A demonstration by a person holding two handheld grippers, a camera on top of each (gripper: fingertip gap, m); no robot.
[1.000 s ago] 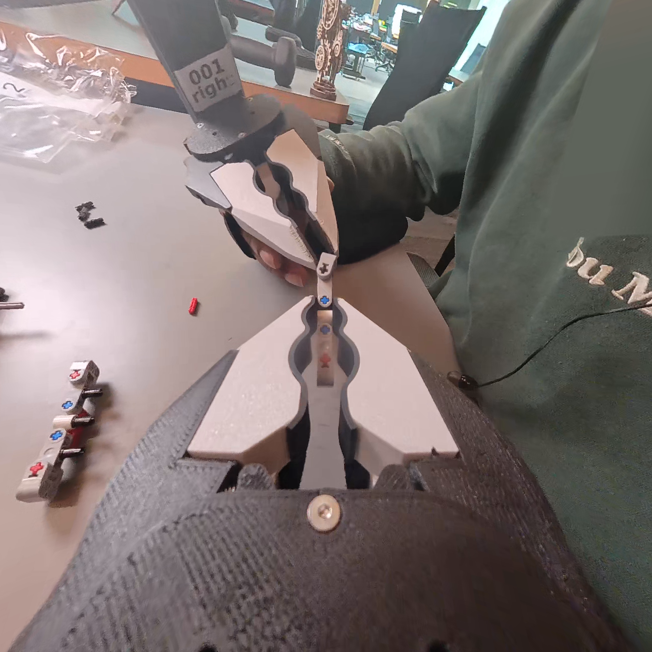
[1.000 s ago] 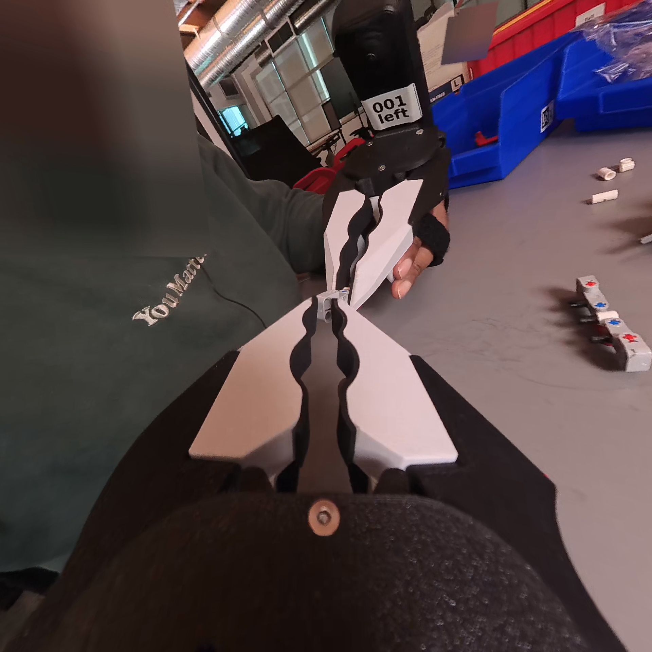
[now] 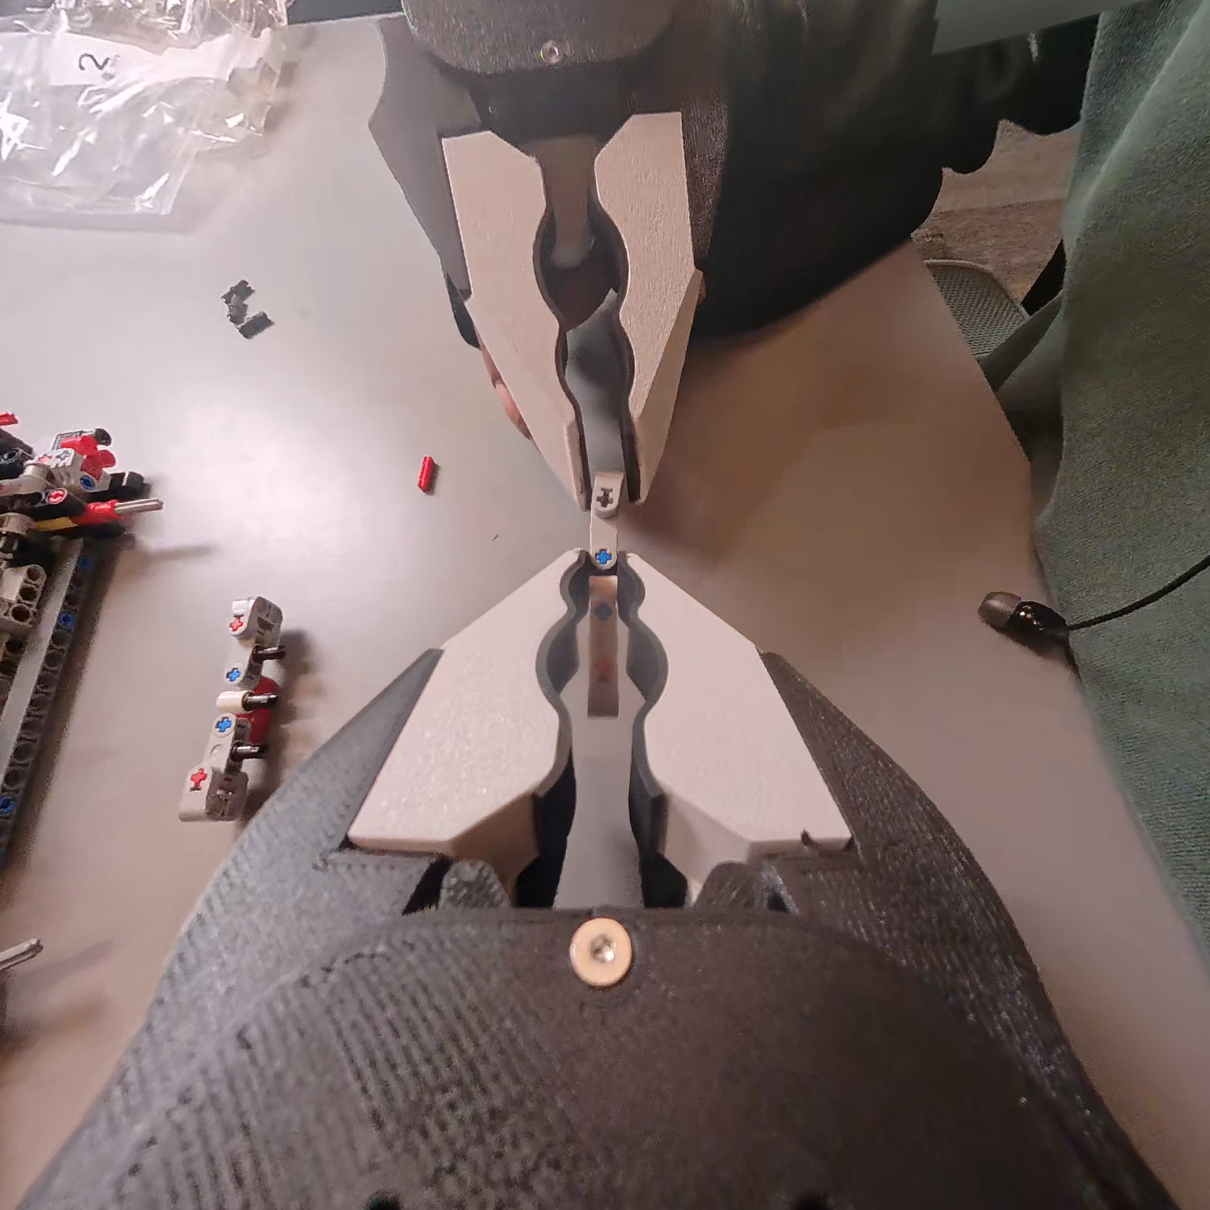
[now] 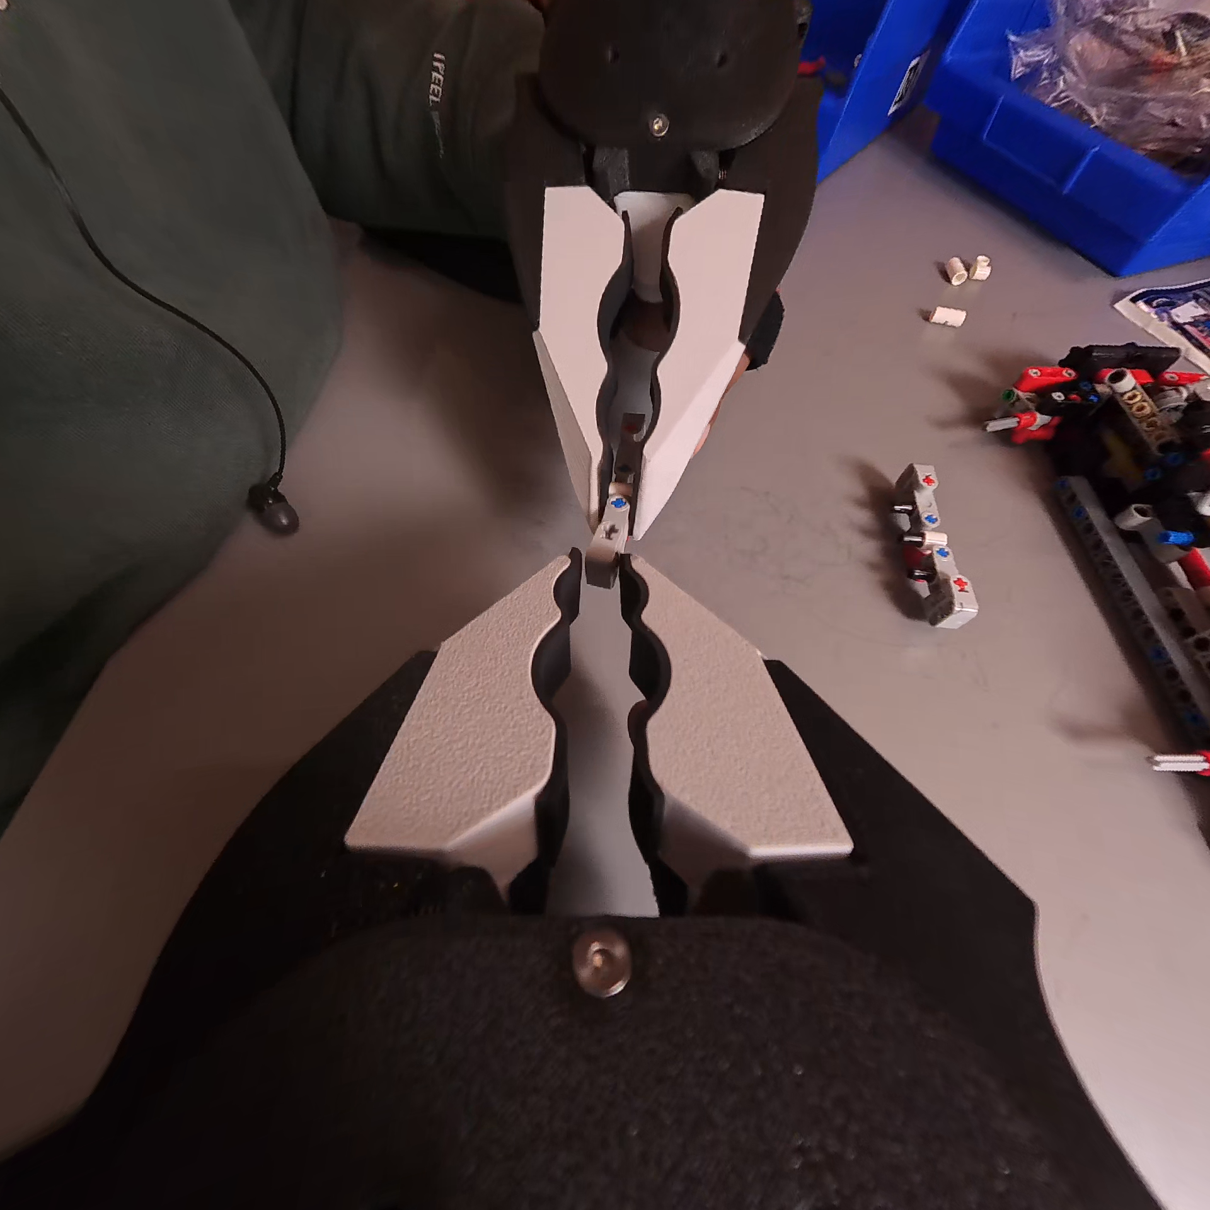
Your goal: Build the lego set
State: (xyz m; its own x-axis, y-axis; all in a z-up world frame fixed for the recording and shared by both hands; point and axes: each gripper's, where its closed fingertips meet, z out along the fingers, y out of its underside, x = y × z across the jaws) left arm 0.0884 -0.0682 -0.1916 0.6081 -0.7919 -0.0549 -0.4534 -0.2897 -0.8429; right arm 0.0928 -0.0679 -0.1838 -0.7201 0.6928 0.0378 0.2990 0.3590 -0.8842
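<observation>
lego beam, a thin grey strip, hangs above the grey table between our two tongs, its long axis running straight from one tip to the other. our left gripper is clenched on the near end, our right gripper on the far end. beside us lie a half-built model, blue bins and a clear bag.
</observation>
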